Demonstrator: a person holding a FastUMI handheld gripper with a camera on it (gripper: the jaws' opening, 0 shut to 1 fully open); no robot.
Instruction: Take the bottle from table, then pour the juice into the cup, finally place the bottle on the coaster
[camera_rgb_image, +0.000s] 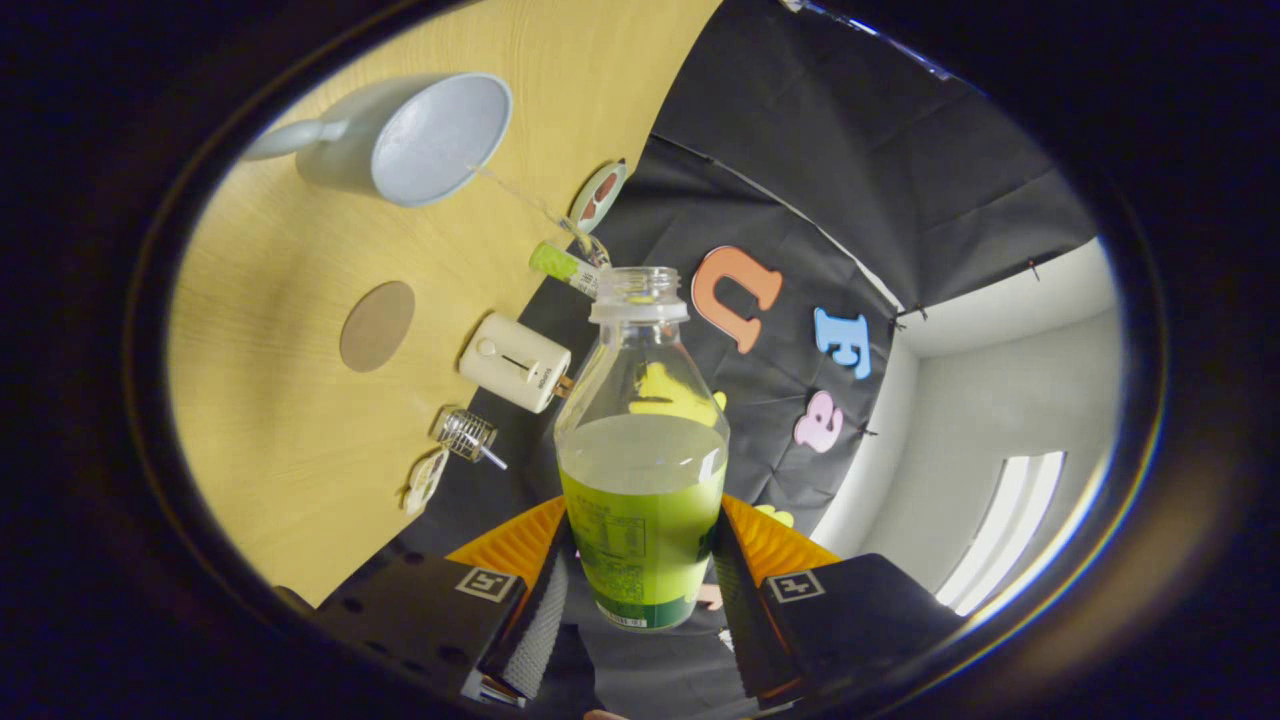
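The scene is viewed from the gripper itself, along its fingers (535, 620), close behind the bottle (642, 440), with the desk (280, 400) seen tilted.

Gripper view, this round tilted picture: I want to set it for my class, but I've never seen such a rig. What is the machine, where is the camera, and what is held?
No robot here: a person carries a hand-held gripper with two fingers. The camera rides on it and looks forward along those fingers, so everything tilts when the hand tilts. The fingers press on both sides of an open bottle, part full of green juice. Beyond it lies a wooden table with a pale cup, a round coaster, a small white box and some small bits I cannot identify.
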